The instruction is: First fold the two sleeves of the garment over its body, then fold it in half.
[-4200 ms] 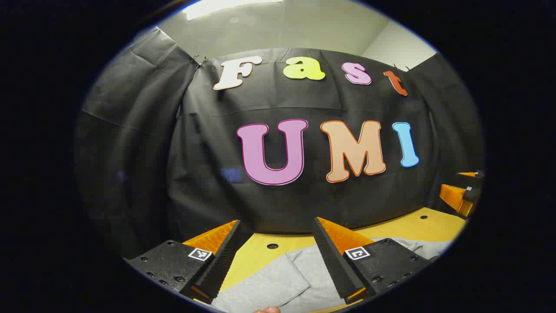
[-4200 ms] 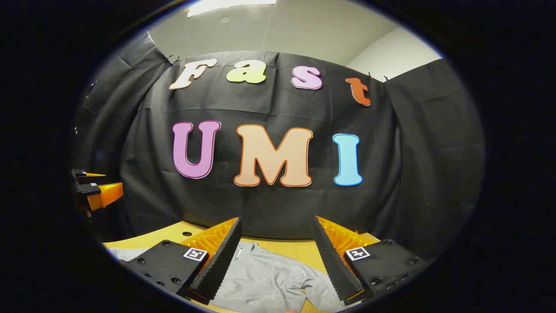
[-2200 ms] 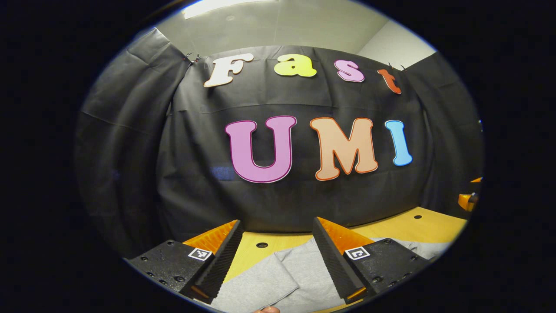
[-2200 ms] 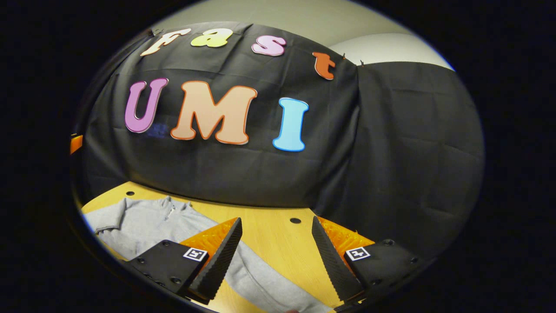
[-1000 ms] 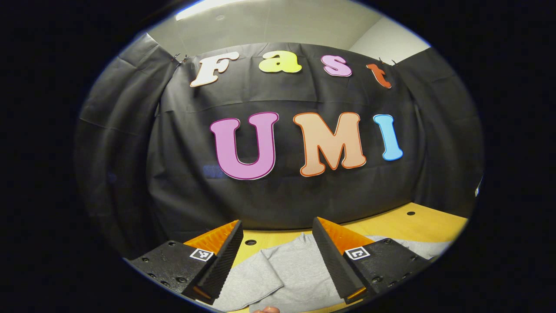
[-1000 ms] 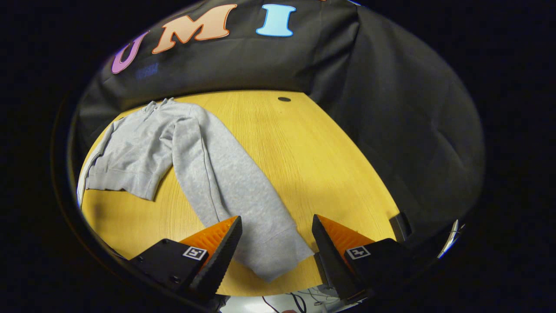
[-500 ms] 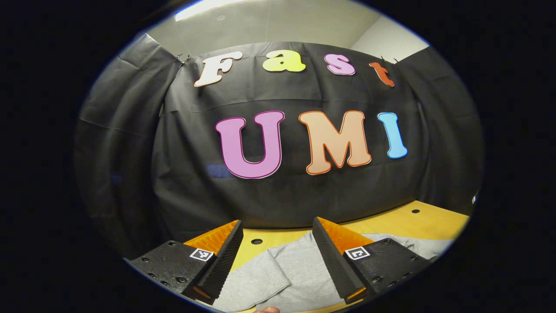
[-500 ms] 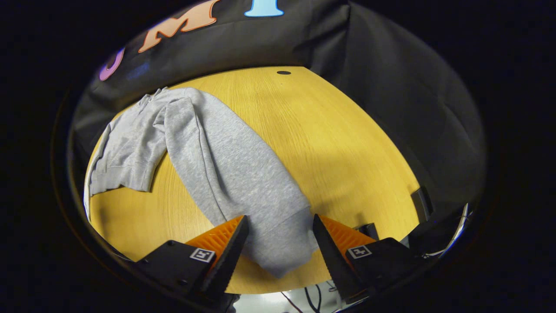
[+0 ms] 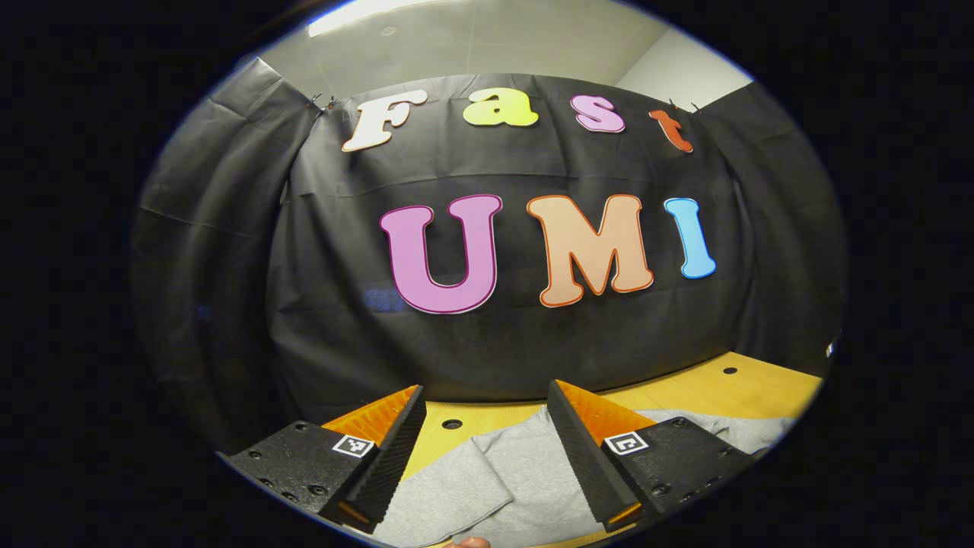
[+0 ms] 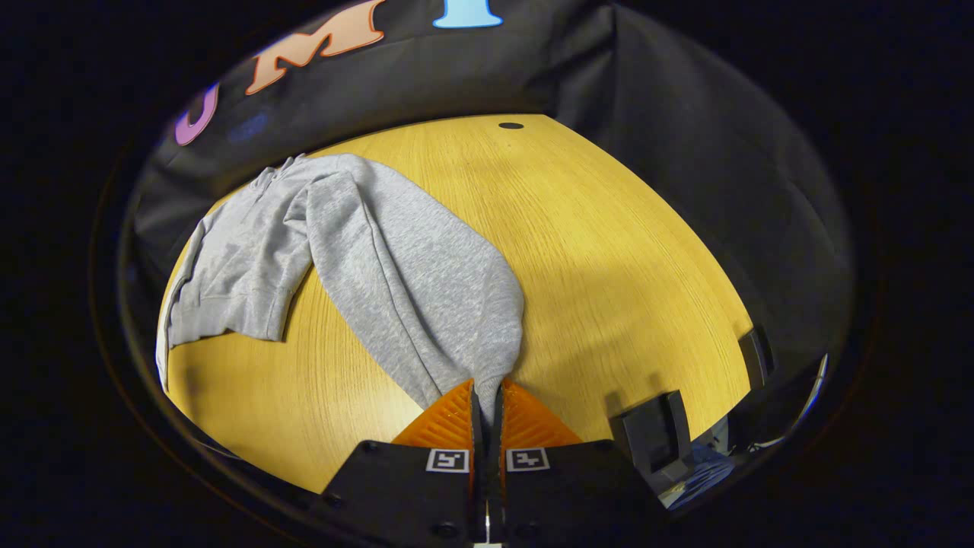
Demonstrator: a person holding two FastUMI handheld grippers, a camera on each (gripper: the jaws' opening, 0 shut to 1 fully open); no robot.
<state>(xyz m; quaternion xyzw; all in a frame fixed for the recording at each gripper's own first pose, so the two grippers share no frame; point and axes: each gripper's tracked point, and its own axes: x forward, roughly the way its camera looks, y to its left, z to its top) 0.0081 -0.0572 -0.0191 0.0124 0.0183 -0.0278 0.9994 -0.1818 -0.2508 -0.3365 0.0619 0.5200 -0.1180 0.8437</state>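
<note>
Right hand-held gripper (image 10: 487,396) pinches the sleeve (image 10: 426,281) cuff on the desk (image 10: 609,251), left hand-held gripper (image 9: 483,441) open above the garment (image 9: 517,472); no fold finished yet.

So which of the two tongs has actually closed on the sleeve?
The right tongs: fingers pinched shut on the sleeve end. The left tongs hang open above the garment.
</note>
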